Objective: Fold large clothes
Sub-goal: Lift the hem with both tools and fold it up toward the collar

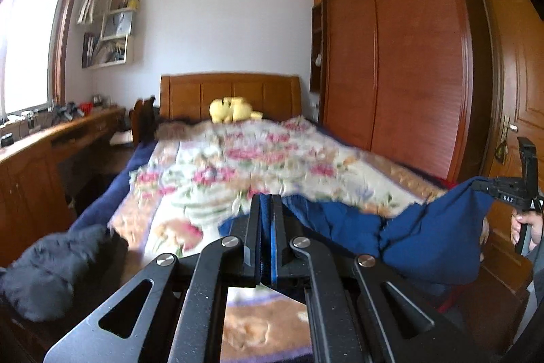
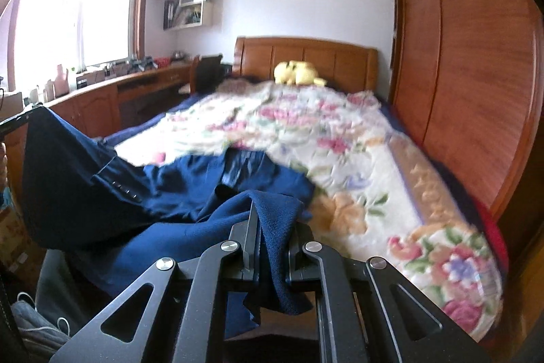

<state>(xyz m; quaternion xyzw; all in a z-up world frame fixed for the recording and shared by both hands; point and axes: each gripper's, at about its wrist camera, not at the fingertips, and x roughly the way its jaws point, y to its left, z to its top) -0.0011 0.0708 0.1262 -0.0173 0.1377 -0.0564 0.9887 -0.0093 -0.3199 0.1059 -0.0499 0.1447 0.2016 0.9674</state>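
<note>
A large dark blue garment (image 2: 142, 189) hangs stretched between both grippers over the foot of the bed; it also shows in the left wrist view (image 1: 431, 237). My left gripper (image 1: 267, 203) is shut on its edge, with blue cloth pinched between the fingers. My right gripper (image 2: 261, 213) is shut on another corner, and cloth drapes down over its fingers. The right gripper shows at the far right of the left wrist view (image 1: 510, 193), held by a hand. The garment's middle sags onto the floral blanket (image 2: 323, 138).
The bed has a wooden headboard (image 1: 231, 94) and a yellow plush toy (image 1: 231, 109). A dark garment pile (image 1: 54, 271) lies at the left. A wooden desk (image 1: 40, 145) runs along the left and a wardrobe (image 1: 401, 63) along the right.
</note>
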